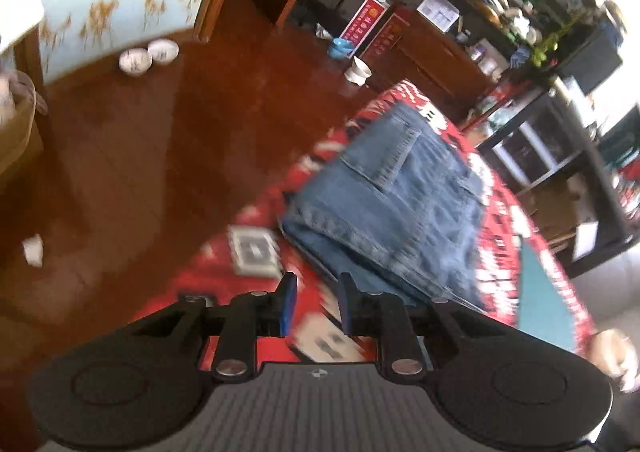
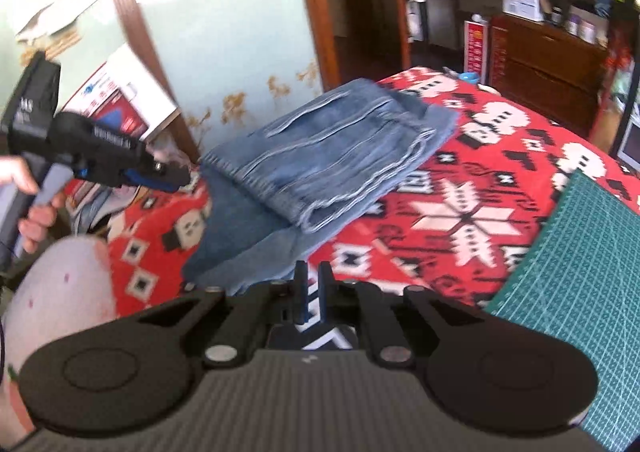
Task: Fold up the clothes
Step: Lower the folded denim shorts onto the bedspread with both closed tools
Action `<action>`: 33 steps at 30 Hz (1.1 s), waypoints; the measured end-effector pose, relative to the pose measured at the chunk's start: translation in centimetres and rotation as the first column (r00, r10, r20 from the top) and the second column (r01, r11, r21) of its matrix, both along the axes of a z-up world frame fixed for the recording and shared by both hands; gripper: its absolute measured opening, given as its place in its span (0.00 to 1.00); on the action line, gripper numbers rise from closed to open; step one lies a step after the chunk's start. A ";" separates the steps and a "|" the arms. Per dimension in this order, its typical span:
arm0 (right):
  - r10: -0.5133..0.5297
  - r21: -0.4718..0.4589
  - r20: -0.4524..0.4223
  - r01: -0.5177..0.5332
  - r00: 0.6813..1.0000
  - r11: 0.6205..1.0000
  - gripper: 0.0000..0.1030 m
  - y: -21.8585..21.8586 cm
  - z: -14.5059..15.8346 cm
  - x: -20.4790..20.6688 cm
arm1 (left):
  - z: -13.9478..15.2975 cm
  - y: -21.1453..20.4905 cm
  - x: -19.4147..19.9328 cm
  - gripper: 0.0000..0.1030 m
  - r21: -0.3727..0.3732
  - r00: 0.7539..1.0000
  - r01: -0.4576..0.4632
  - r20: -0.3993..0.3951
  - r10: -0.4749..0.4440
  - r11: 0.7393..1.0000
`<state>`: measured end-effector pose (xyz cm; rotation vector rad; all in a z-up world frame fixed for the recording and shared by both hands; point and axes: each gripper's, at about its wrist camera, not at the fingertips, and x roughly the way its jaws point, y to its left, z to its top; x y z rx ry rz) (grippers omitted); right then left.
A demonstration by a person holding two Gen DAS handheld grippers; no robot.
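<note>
Lying folded: faded denim jeans (image 2: 320, 156), patterned red blanket (image 2: 500, 156)

Motion blurred my view of the cloth (image 1: 256, 252) pattern; the mat (image 2: 580, 276) ran off the right edge, and the jeans (image 2: 320, 164) hid their lower folds.
</note>
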<state>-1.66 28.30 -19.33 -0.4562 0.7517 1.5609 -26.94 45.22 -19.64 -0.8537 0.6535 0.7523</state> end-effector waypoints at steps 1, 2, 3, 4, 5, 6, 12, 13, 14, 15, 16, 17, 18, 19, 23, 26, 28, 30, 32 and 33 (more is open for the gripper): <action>-0.007 0.001 0.000 0.007 1.000 1.000 0.07 0.3 0.0 0.3 | 0.0 0.4 0.5 0.19 0.028 0.999 0.014 -0.031 -0.013 1.000; -0.013 0.001 0.001 0.013 1.000 1.000 0.07 0.6 0.0 0.5 | -0.1 0.7 1.0 0.19 0.051 0.998 0.029 -0.056 -0.027 0.998; -0.016 -0.002 0.002 0.016 1.000 1.000 0.07 0.9 0.0 0.7 | -0.1 0.9 1.4 0.19 0.072 0.996 0.047 -0.075 -0.042 0.996; -0.019 -0.006 0.005 0.019 1.000 1.000 0.07 1.2 -0.1 0.8 | -0.2 1.0 1.8 0.19 0.092 0.994 0.066 -0.094 -0.057 0.994; -0.023 -0.010 0.001 0.023 1.000 1.000 0.07 1.5 -0.2 1.0 | -0.3 1.2 2.3 0.19 0.114 0.991 0.083 -0.117 -0.070 0.990; -0.026 -0.013 -0.004 0.026 1.000 1.000 0.07 1.8 -0.2 1.2 | -0.4 1.3 2.6 0.19 0.136 0.987 0.096 -0.139 -0.077 0.986; -0.015 -0.013 -0.081 0.014 0.997 1.000 0.13 3.4 -0.6 1.4 | -1.2 1.7 3.1 0.19 0.190 0.982 0.131 -0.163 -0.100 0.973; -0.008 -0.014 -0.079 0.007 0.997 1.000 0.17 3.8 -0.6 1.2 | -1.3 1.6 3.0 0.19 0.196 0.982 0.133 -0.158 -0.102 0.972; -0.002 -0.015 -0.075 0.001 0.997 1.000 0.21 4.3 -0.6 0.9 | -1.3 1.6 3.0 0.18 0.202 0.983 0.135 -0.153 -0.105 0.970; 0.000 -0.016 -0.073 -0.001 0.997 1.000 0.28 4.7 -0.8 0.7 | -1.2 1.4 3.0 0.15 0.210 0.982 0.139 -0.154 -0.108 0.968; 0.003 -0.019 -0.074 -0.004 0.997 1.000 0.28 5.2 -0.9 0.6 | -1.2 1.3 3.0 0.15 0.221 0.981 0.146 -0.158 -0.112 0.964; 0.005 -0.021 -0.079 -0.006 0.997 1.000 0.28 5.7 -1.1 0.4 | -1.2 1.1 3.1 0.14 0.232 0.980 0.153 -0.163 -0.116 0.961; 0.008 -0.025 -0.083 -0.011 0.997 1.000 0.26 6.1 -1.3 0.2 | -1.2 0.9 3.1 0.12 0.242 0.978 0.159 -0.168 -0.120 0.957; 0.016 -0.031 -0.086 -0.019 0.996 0.999 0.13 6.5 -1.5 0.0 | -1.2 0.8 3.2 0.11 0.253 0.977 0.163 -0.174 -0.121 0.953; 0.031 -0.022 -0.050 -0.032 0.998 0.999 0.09 6.8 -1.1 -1.3 | -0.7 0.8 2.8 0.05 0.267 0.984 0.135 -0.152 -0.097 0.954; 0.040 -0.018 -0.042 -0.041 0.998 0.999 0.09 6.6 -0.9 -1.7 | -0.6 1.1 2.4 0.05 0.250 0.990 0.108 -0.120 -0.079 0.962; 0.042 -0.040 -0.039 -0.043 0.998 0.998 0.09 6.5 -1.4 -1.4 | -1.0 1.2 2.3 0.05 0.229 0.990 0.099 -0.120 -0.072 0.968; 0.039 -0.048 -0.053 -0.042 0.998 0.998 0.09 6.1 -1.8 -1.1 | -1.0 1.2 1.8 0.05 0.206 0.993 0.081 -0.105 -0.060 0.975; 0.036 -0.055 -0.066 -0.039 0.997 0.998 0.08 5.7 -1.9 -0.8 | -0.8 1.1 1.2 0.02 0.182 0.995 0.060 -0.085 -0.045 0.981; 0.033 -0.061 -0.068 -0.038 0.997 0.997 0.03 5.5 -1.8 -0.7 | -0.7 1.1 0.8 0.02 0.167 0.997 0.043 -0.065 -0.033 0.985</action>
